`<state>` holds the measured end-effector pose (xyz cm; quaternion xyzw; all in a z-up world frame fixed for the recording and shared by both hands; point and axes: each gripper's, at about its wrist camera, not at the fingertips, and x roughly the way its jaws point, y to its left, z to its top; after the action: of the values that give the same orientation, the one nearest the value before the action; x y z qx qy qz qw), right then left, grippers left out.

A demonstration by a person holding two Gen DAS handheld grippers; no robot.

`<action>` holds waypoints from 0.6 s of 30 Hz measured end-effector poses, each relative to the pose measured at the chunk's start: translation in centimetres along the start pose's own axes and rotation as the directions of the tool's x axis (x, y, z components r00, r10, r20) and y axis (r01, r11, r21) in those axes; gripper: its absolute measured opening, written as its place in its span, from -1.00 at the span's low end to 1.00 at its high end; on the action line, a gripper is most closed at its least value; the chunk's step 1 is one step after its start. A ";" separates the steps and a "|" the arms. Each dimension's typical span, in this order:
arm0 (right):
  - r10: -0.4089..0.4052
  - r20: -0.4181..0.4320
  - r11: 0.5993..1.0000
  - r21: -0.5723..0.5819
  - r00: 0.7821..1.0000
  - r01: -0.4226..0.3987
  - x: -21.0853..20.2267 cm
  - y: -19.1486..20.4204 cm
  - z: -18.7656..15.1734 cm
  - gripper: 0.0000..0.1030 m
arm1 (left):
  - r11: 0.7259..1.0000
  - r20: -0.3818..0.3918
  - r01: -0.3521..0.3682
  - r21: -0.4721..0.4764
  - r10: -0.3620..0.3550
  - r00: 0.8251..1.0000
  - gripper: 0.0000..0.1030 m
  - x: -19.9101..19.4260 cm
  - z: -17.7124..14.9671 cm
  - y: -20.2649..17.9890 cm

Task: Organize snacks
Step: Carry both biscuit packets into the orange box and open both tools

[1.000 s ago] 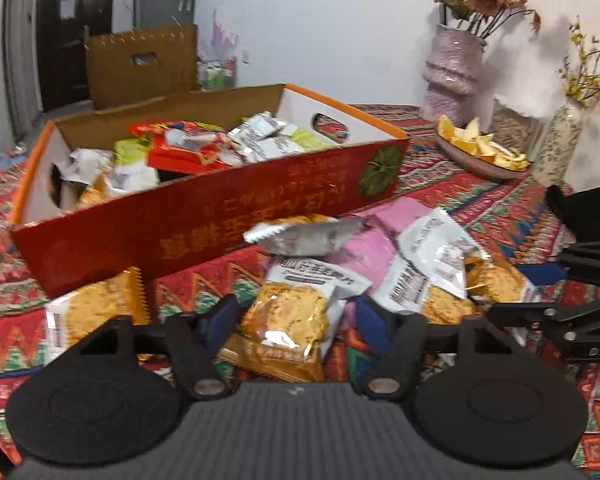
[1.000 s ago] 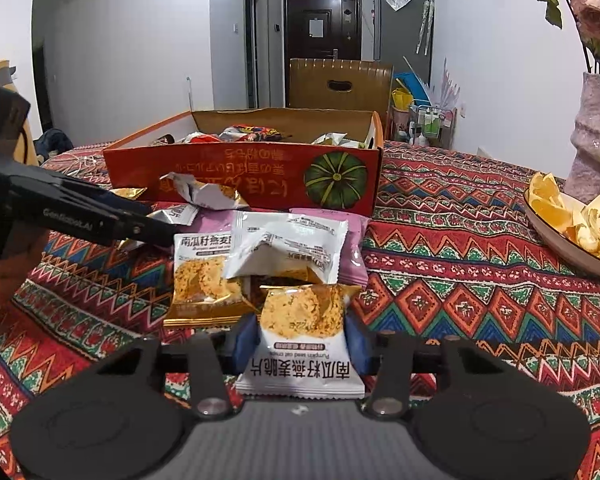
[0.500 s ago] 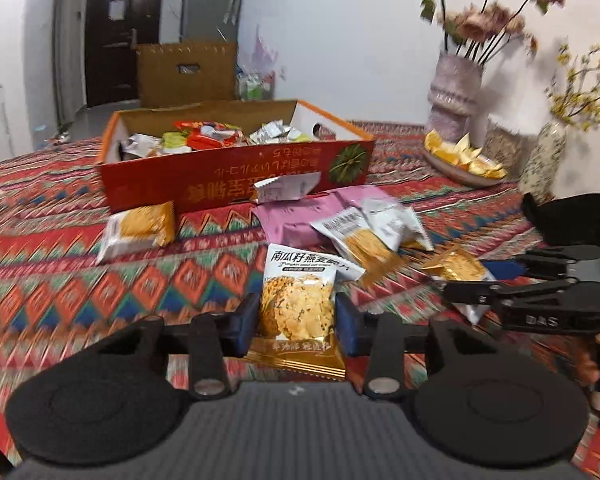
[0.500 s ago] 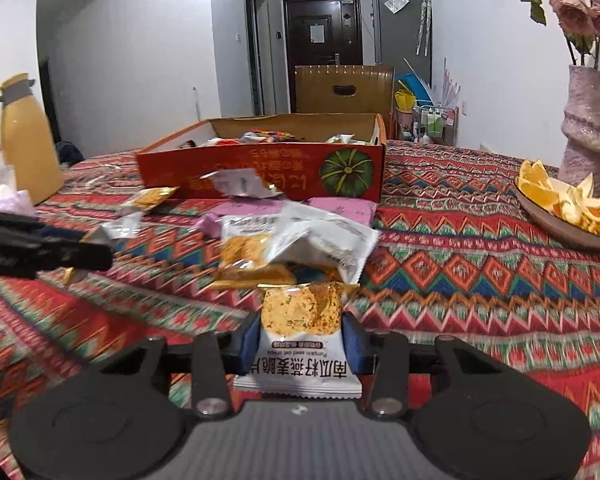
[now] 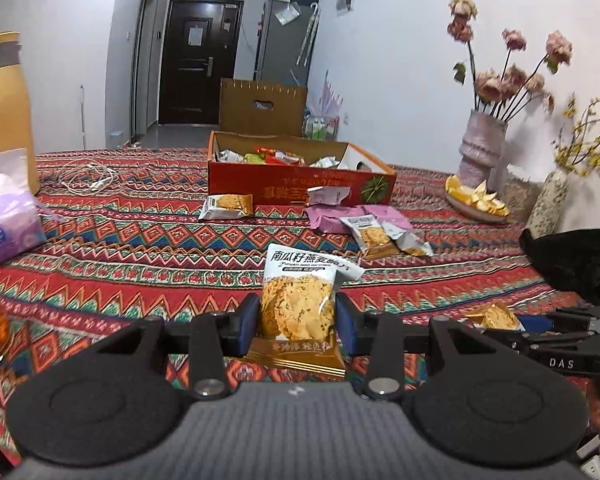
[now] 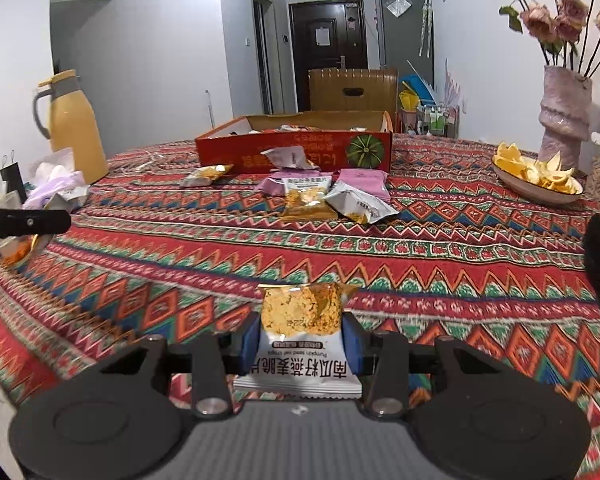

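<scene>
Gripping one crisp packet (image 5: 298,306) in the left gripper (image 5: 296,322), pads pressed on both sides, above the patterned tablecloth (image 5: 140,248). Clamping a second crisp packet (image 6: 302,334) likewise in the right gripper (image 6: 302,340). Well short of the red snack box (image 6: 296,150) at the table's far end.

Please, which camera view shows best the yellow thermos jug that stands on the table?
The right wrist view shows it best: the yellow thermos jug stands whole, with grey handle and lid, at the far left of the table. In the left wrist view, the jug is cut off by the left edge, so only part of its body shows.
</scene>
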<state>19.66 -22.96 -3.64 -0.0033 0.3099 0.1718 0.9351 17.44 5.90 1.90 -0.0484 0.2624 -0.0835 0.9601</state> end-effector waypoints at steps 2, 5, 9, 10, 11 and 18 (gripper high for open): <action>-0.003 0.013 1.000 -0.005 1.000 0.003 -1.3 0.5 -0.4 -0.19 | 1.000 0.019 0.002 -0.004 -0.002 1.000 -0.21 -1.3 -0.4 -0.3; -0.008 0.031 1.000 -0.011 0.999 0.008 -2.8 1.1 -0.9 -0.19 | 1.000 0.036 0.009 0.003 -0.009 0.999 -0.20 -2.9 -1.1 -0.7; -0.009 0.044 1.000 -0.020 0.999 0.010 -4.0 1.8 -1.3 -0.19 | 1.000 0.051 0.018 0.003 -0.018 0.999 -0.21 -4.3 -1.7 -1.1; -0.010 0.046 1.000 -0.022 0.999 0.011 -4.3 1.9 -1.4 -0.19 | 1.000 0.055 0.019 0.003 -0.019 0.998 -0.20 -4.5 -1.8 -1.1; -0.011 0.048 1.000 -0.023 0.999 0.012 -4.5 2.0 -1.4 -0.19 | 1.000 0.058 0.020 0.001 -0.020 0.998 -0.20 -4.7 -1.9 -1.1; -0.008 0.054 0.999 -0.033 0.999 0.010 -4.4 2.4 -1.0 -0.19 | 1.000 0.071 0.024 -0.009 -0.023 0.997 -0.21 -4.7 -1.6 -0.9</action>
<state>14.97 -22.21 -1.64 -0.0157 0.2816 0.1730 0.9437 12.49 5.84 2.96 -0.0593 0.2280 -0.0917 0.9675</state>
